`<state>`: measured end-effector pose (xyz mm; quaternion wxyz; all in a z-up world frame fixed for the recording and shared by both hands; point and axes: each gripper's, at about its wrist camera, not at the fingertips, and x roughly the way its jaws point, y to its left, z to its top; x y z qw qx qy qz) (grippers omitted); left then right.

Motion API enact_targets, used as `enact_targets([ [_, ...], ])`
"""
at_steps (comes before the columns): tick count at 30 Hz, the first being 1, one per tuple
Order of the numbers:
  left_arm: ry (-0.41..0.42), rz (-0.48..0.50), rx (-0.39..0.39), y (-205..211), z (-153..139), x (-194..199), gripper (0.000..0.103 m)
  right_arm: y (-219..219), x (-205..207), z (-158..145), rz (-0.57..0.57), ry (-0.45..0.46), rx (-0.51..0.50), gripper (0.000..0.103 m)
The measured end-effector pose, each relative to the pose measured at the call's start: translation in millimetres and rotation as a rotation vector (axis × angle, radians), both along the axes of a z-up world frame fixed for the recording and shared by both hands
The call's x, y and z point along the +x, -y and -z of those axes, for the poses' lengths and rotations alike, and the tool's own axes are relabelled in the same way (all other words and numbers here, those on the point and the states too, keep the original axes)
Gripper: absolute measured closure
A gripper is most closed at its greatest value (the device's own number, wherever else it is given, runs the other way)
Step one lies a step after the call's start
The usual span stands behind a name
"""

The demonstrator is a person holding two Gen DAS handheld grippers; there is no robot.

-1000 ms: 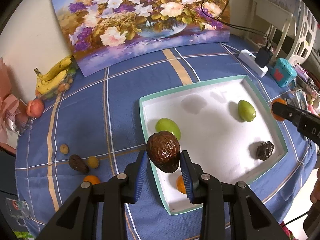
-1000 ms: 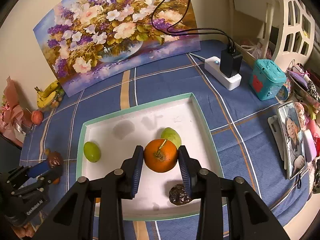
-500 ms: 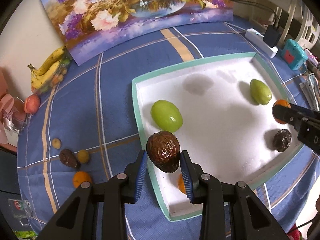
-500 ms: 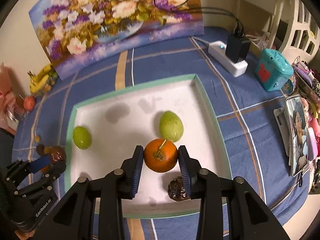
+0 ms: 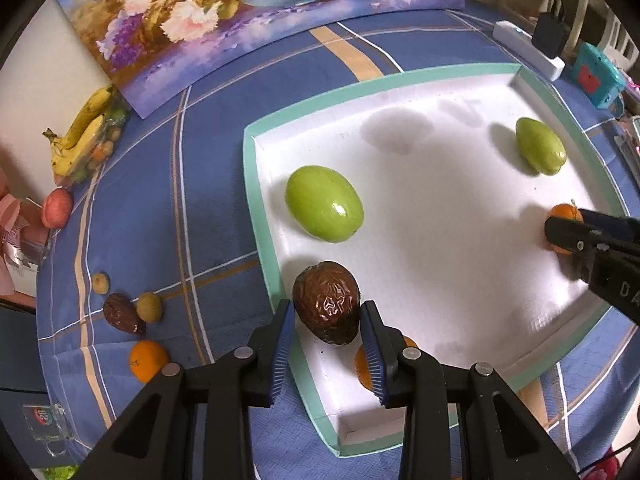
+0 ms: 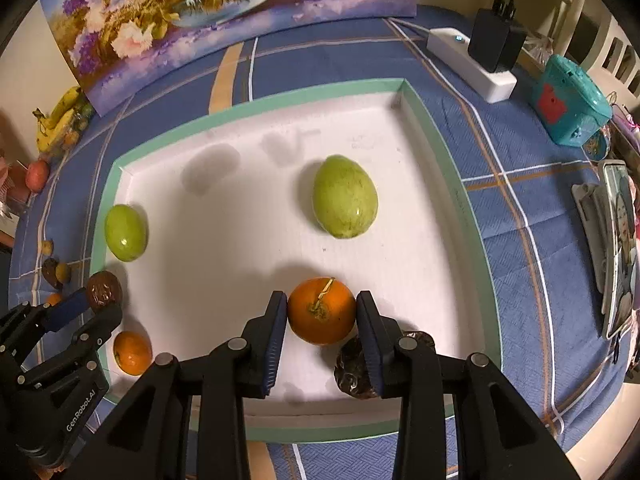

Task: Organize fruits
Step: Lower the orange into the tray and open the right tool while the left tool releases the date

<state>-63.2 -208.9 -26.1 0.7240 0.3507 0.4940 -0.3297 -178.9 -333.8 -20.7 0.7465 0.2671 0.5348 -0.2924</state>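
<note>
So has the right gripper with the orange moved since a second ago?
Yes. The right gripper, shut on the orange, has come down toward the white tray, which now fills more of its view.

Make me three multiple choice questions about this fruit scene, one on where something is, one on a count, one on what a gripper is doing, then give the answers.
1. Where are the bananas?
A. in the tray
B. on the tablecloth at the left, by the painting
C. beside the phone

2. How many green fruits lie in the tray?
A. one
B. two
C. four

3. What is the state of the right gripper?
A. closed on an orange
B. open and holding nothing
C. closed on a banana

Answers:
1. B, since the bunch sits outside the tray, near the lower left corner of the painting.
2. B, since one green fruit lies mid-tray and another green fruit near its left wall.
3. A, since its fingers press both sides of the orange.
</note>
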Motion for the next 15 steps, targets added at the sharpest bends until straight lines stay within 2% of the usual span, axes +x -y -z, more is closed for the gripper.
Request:
enact_targets([
  [15, -0.011, 0.007, 0.009, 2.0, 1.6, 0.1, 0.067, -1.4, 4.0, 0.9, -0.003, -0.008, -0.009, 0.066],
])
